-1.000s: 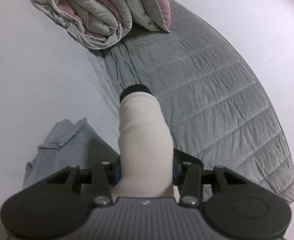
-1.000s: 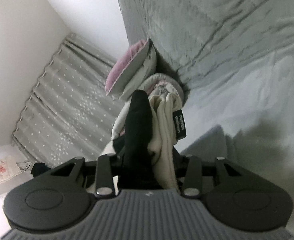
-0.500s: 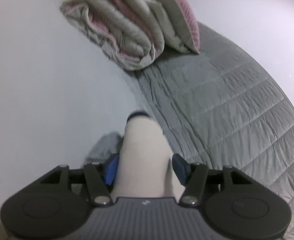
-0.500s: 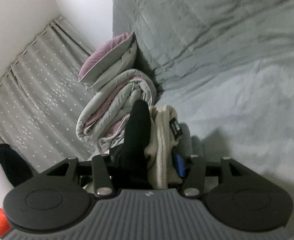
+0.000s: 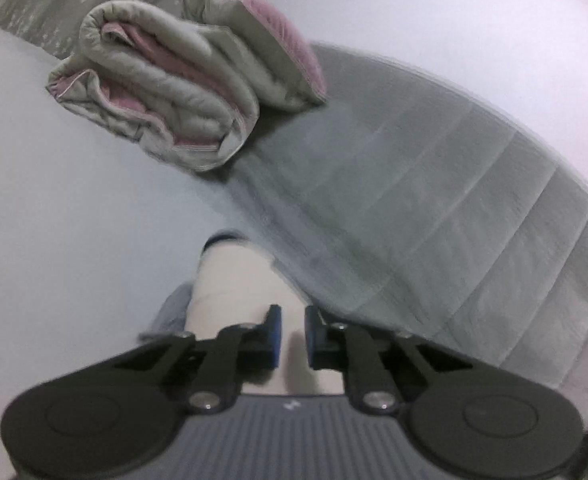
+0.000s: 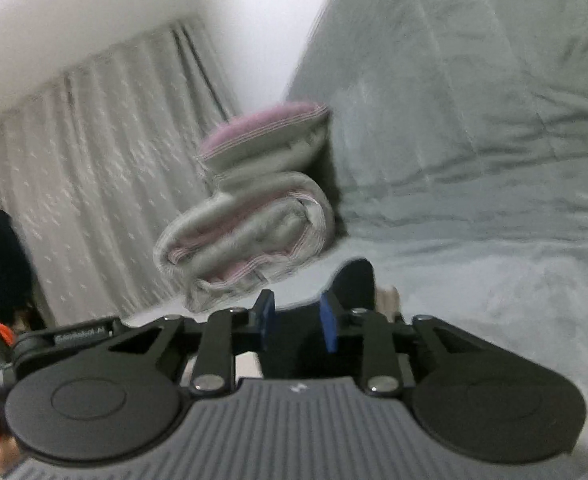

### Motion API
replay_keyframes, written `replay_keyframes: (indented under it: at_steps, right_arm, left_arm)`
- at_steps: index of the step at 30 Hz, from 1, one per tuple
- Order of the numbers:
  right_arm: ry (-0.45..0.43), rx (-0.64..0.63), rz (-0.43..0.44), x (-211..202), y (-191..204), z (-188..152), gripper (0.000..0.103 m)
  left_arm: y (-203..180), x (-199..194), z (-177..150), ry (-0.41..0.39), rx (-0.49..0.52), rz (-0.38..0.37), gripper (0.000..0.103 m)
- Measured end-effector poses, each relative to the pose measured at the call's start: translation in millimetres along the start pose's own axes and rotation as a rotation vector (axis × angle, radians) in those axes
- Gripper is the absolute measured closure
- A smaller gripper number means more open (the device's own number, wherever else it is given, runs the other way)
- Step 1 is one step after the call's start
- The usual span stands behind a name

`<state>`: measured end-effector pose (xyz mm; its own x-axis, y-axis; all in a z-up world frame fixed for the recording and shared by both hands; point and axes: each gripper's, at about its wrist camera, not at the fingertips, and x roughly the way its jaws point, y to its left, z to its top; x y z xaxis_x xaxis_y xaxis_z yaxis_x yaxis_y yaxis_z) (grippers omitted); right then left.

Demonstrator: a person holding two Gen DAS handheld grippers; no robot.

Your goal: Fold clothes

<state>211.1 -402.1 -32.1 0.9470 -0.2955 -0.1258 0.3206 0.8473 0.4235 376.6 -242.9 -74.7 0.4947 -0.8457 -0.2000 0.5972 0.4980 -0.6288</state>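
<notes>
The cream garment (image 5: 234,280), with a dark cuff at its far end, lies on the pale bed sheet (image 5: 74,220) under my left gripper (image 5: 293,334). The gripper's blue pads stand only a narrow slit apart, and nothing is visibly pinched between them. In the right wrist view the same bundle shows its black part (image 6: 354,280) and a cream edge (image 6: 388,296) just beyond my right gripper (image 6: 296,322). That gripper is partly open, with no cloth between its fingers. Both views are blurred by motion.
A folded grey and pink duvet (image 5: 162,104) with a pillow (image 5: 262,40) sits at the bed's head, also seen as duvet (image 6: 246,236). A grey quilted cover (image 5: 434,220) lies to the right. A grey garment (image 5: 170,312) lies beside the cream one. Dotted curtains (image 6: 94,160) hang behind.
Both grippers have let go of the cream and black garment and their fingers have drawn closer together. The garment now rests on the bed, and both cameras have tilted up toward the duvet.
</notes>
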Motion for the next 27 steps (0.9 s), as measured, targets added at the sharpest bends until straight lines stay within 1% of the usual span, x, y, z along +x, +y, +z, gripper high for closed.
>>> replay_keyframes:
  at_steps: [1,3,5,8,9,10,11,12,13,14,15,16,17,18,19,20,21,22,23,24,25,26,27]
  right_arm:
    - [0.040,0.007,-0.024,6,-3,-2,0.089]
    - [0.119,0.027,-0.069,16,-8,-5,0.095]
    - [0.128,0.040,-0.071,18,-8,-5,0.095]
    - [0.122,0.044,-0.061,15,-5,-2,0.095]
    - [0.121,0.046,-0.052,13,-4,1,0.091]
    - [0.121,0.049,-0.040,11,-4,4,0.082]
    - [0.122,0.053,-0.029,8,-3,7,0.079]
    - [0.129,0.049,-0.026,6,-1,12,0.073]
    - [0.143,0.037,-0.033,3,2,15,0.068]
    - [0.159,0.022,-0.044,0,5,19,0.067]
    - [0.175,0.007,-0.054,-3,8,23,0.064]
    - [0.192,-0.007,-0.064,-6,11,27,0.059]
    - [0.208,-0.022,-0.075,-9,14,31,0.057]
    - [0.223,-0.034,-0.091,-12,18,34,0.054]
    - [0.238,-0.045,-0.109,-16,21,37,0.048]
    - [0.253,-0.056,-0.126,-19,24,40,0.045]
    - [0.268,-0.067,-0.144,-23,27,43,0.038]
    - [0.283,-0.078,-0.162,-26,30,46,0.030]
    - [0.299,-0.088,-0.180,-30,33,49,0.027]
    - [0.314,-0.099,-0.198,-33,36,52,0.019]
    - [0.329,-0.110,-0.216,-37,39,55,0.009]
    - [0.340,-0.127,-0.236,-40,42,57,0.003]
    - [0.351,-0.147,-0.257,-44,44,58,0.000]
  left_arm:
    - [2,4,-5,0.013,0.012,0.021,0.100]
    - [3,4,-7,0.016,0.019,0.038,0.100]
    - [3,3,-7,0.012,0.021,0.047,0.100]
    - [-9,-6,-3,0.018,0.031,0.080,0.100]
    - [-14,-12,-2,0.019,0.030,0.091,0.098]
    - [-19,-19,-1,0.018,0.025,0.101,0.098]
    - [-23,-26,-1,0.020,0.022,0.115,0.097]
    - [-27,-34,-1,0.023,0.022,0.132,0.094]
    - [-31,-42,-2,0.028,0.024,0.152,0.087]
    - [-36,-50,-3,0.037,0.033,0.177,0.082]
    - [-41,-58,-3,0.049,0.046,0.207,0.065]
    - [-46,-63,-2,0.067,0.068,0.241,0.046]
    - [-52,-65,-1,0.091,0.097,0.280,0.040]
    - [-59,-67,0,0.120,0.129,0.313,0.036]
    - [-65,-67,0,0.153,0.162,0.341,0.030]
    - [-71,-67,0,0.186,0.195,0.369,0.024]
    - [-77,-68,-1,0.220,0.229,0.397,0.012]
    - [-83,-68,-1,0.253,0.262,0.425,0.006]
    - [-89,-68,-1,0.286,0.295,0.453,0.006]
    - [-93,-68,-2,0.313,0.322,0.480,0.005]
    - [-96,-68,-2,0.332,0.341,0.506,0.003]
    - [-98,-67,-3,0.351,0.358,0.533,0.002]
    - [-101,-66,-4,0.369,0.376,0.559,0.002]
